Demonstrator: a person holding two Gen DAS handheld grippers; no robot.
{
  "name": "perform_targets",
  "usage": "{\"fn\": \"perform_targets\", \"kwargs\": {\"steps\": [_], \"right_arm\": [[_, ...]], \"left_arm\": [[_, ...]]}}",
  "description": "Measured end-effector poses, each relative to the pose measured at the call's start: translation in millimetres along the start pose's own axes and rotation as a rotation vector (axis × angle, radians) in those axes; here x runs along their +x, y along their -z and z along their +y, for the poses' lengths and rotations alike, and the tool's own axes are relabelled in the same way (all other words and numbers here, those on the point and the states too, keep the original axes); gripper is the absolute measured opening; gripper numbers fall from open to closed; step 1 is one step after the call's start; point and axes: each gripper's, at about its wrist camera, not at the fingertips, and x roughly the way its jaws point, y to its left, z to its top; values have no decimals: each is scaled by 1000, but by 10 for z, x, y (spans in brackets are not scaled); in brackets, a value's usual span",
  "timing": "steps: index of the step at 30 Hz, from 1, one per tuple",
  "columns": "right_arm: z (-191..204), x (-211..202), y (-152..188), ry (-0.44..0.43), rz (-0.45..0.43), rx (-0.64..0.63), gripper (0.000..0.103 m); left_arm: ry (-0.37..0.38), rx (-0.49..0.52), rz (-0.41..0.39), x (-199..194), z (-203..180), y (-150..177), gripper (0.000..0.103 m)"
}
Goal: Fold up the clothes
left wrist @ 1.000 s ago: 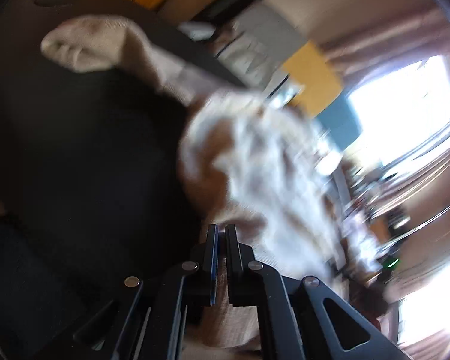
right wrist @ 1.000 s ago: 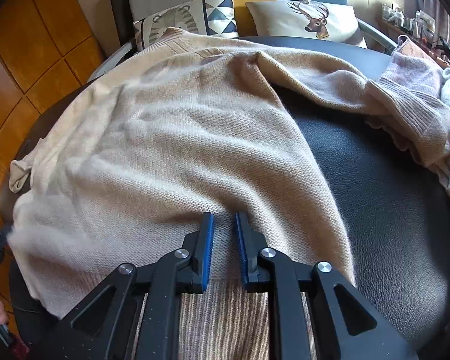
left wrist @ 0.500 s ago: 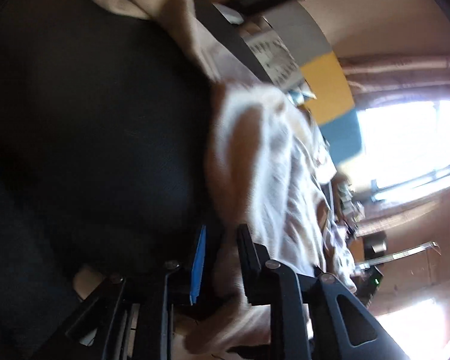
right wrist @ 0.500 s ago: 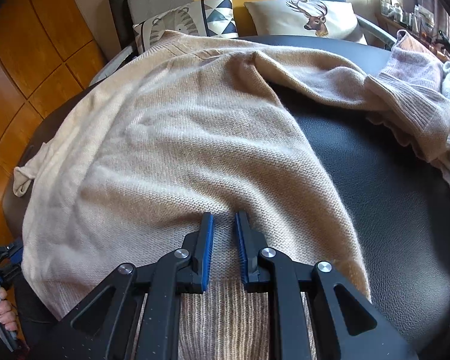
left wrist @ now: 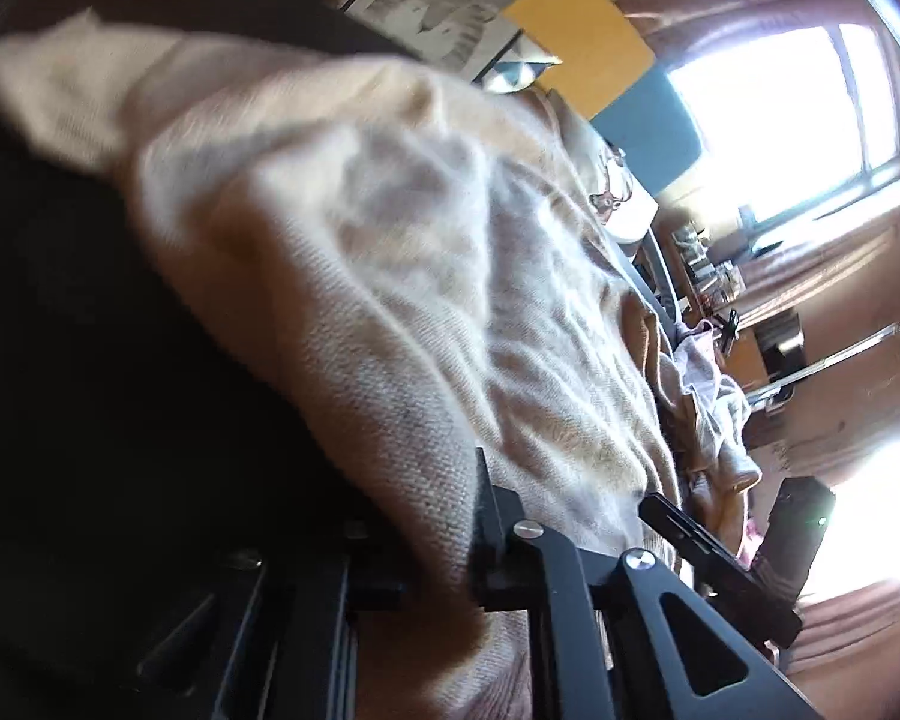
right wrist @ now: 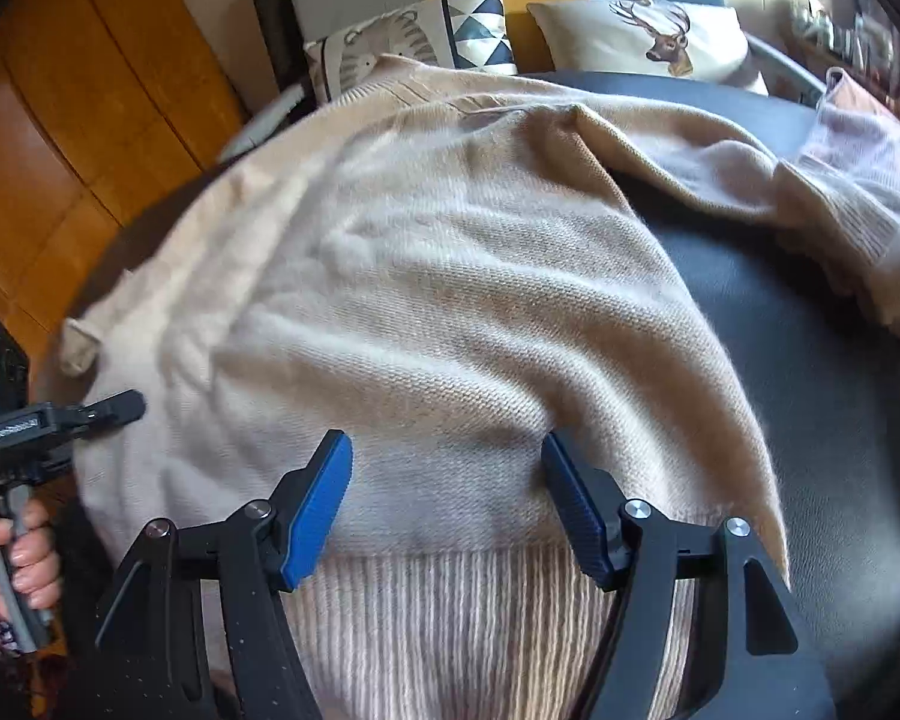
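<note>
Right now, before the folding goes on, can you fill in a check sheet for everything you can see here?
Surface: black padded top, partly bare.
Job's things: beige sweater spread flat, ribbed hem nearest the right claw.
Clutter: pink knit garment heaped at the far right edge.
Grippers: right claw opening wide over the hem, pads off the cloth. Left claw closing at the sweater's left edge, cloth between its jaws. A hand holds its handle.
Cables: nothing seen.
Surroundings: deer pillow and patterned pillow behind, wooden panels on the left, bright window.
</note>
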Motion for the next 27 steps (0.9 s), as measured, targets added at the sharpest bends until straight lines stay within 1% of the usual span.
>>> {"fn": "perform_targets", "kwargs": {"steps": [2, 3, 7, 9, 10, 12, 13, 14, 16, 19, 20, 21, 23, 25, 26, 27], "right_arm": [[-22, 13, 6, 23, 7, -12, 69], [-42, 24, 16, 29, 12, -19, 69], [-59, -4, 19, -28, 22, -8, 68], [-9, 25, 19, -71, 47, -20, 62], [55, 51, 28, -77, 61, -51, 61], [164, 82, 47, -49, 65, -113, 61], [231, 96, 63, -29, 64, -148, 61], [264, 96, 72, -35, 67, -163, 61], [237, 59, 77, -68, 75, -152, 61], [19, -141, 44, -134, 30, -45, 61], [-71, -213, 16, -136, 9, -14, 61], [-194, -295, -20, -119, -13, 19, 61], [-344, -374, -61, -81, -16, 55, 61], [-463, -387, -71, -45, 6, 77, 55], [-460, -363, -45, -46, 23, 73, 43], [-451, -336, -16, -49, 40, 67, 37]], "left_arm": [[-52, 53, -5, -118, -27, -13, 11], [-69, 53, -6, -182, 15, -28, 11], [-124, 22, -17, -456, 249, -110, 10], [-151, 0, -47, -605, 371, -201, 11], [-164, -7, -28, -578, 417, -234, 11], [-192, -17, 25, -485, 513, -299, 13], [-204, -21, 33, -443, 542, -277, 14], [-217, -24, 37, -402, 566, -241, 16], [-229, -20, 38, -369, 572, -173, 17], [-209, 1, 22, -463, 506, -67, 17], [-199, 1, 14, -533, 509, -25, 17], [-207, 1, 6, -608, 524, 7, 17], [-233, -1, -9, -760, 557, 67, 17], [-286, -25, -50, -909, 554, 86, 17], [-310, -28, -81, -986, 535, 88, 16], [-332, -28, -116, -1076, 524, 89, 13]]}}
